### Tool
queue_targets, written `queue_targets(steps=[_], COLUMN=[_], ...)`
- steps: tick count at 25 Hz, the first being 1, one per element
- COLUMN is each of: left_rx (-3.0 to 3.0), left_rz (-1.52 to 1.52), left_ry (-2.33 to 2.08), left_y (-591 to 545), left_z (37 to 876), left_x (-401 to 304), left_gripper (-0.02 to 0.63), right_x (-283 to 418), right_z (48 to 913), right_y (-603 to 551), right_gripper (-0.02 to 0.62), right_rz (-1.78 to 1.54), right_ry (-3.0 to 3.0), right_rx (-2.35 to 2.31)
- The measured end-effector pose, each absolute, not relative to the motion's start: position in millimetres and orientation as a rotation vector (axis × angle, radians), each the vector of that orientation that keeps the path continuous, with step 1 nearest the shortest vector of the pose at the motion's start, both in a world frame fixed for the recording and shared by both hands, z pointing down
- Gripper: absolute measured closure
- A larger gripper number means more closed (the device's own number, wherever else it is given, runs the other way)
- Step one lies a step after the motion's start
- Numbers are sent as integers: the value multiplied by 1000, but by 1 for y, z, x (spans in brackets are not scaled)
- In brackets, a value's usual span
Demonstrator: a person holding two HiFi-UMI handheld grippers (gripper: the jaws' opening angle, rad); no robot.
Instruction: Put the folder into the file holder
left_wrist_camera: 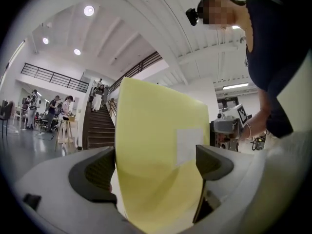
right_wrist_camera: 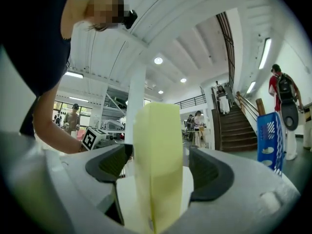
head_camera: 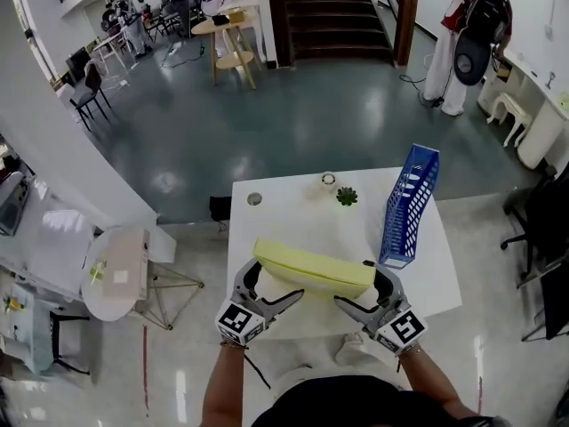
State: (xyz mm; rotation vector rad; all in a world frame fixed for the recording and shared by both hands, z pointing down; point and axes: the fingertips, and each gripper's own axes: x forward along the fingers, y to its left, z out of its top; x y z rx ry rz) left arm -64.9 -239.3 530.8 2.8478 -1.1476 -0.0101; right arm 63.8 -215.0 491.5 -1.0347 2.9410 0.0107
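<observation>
A thick yellow folder (head_camera: pixel 313 269) hangs lengthwise between my two grippers, over the near part of the white table (head_camera: pixel 284 216). My left gripper (head_camera: pixel 276 281) is shut on its left end, and the folder (left_wrist_camera: pixel 158 150) fills the space between the jaws. At the other end, my right gripper (head_camera: pixel 360 288) is shut on the folder (right_wrist_camera: pixel 157 165), seen edge-on between its pads. The blue mesh file holder (head_camera: pixel 409 205) stands upright at the table's right edge, just right of and beyond the folder. In the right gripper view the file holder (right_wrist_camera: pixel 270 140) shows at the far right.
A small green plant (head_camera: pixel 347 196), a little round jar (head_camera: pixel 329 181) and a grey disc (head_camera: pixel 254 198) sit on the table's far side. A round side table (head_camera: pixel 116 274) stands on the left. Black chairs (head_camera: pixel 542 238) are on the right. A person (head_camera: pixel 467 34) stands far back.
</observation>
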Motion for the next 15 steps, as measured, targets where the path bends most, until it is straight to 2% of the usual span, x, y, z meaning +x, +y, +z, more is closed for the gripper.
queue_targets(steps=[9,10,11,12,13,15], left_rx=[2868,2860,2856,2854,2852,2853], left_rz=[35,29,28,31,34,39], left_ry=[-1094,-1095,-1095,-1092,-1089,-1077], left_y=[-233,-236,-238,-239,-241,-243], left_z=[536,536,536,536,535,534], left_x=[-60,-60,-59,-58,-57,-54], left_gripper=[97,97,97,97,97,97], right_x=[26,25,25,25,26,29], right_z=[480,480,481,481,480,480], right_y=[-213,-213,-214,-215,-216,-219], right_gripper=[179,194,238,345,386,405], right_rz=[44,42,46,53,59,46], right_ry=[3115,3121,3121,3118,3113,3109], right_rx=[-542,-533,-547,-575,-606,-660])
